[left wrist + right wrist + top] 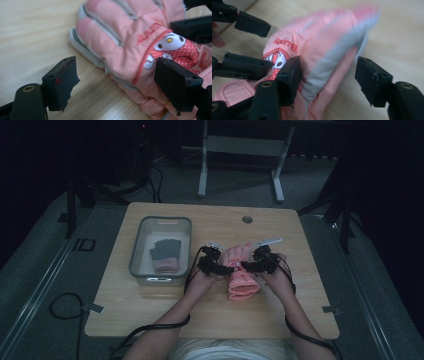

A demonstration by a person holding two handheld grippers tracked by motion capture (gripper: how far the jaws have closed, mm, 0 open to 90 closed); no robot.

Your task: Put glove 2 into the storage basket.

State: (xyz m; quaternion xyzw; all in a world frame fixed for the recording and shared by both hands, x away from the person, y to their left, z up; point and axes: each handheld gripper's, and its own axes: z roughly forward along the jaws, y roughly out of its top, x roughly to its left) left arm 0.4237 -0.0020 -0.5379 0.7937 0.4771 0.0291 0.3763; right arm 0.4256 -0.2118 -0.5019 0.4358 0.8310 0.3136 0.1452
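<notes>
A pink padded glove (pixel 242 275) with grey trim and a cartoon patch lies in the middle of the wooden table (pixel 150 310), fingers pointing away from the person. My left gripper (pixel 227 268) is at its left edge. In the left gripper view its jaws (pixel 117 75) stand open, one over bare wood, the other over the glove (pixel 125 37) near the patch. My right gripper (pixel 245 266) is at the glove's right side. Its jaws (pixel 330 71) are open around the glove's (pixel 324 42) grey-edged side, with the left gripper's jaws just beyond.
A grey plastic bin (pixel 160 222) stands on the table's left half and holds a dark grey and pink glove (pixel 165 254). A round cable hole (pixel 247 219) sits near the far edge. Cables trail off the near edge.
</notes>
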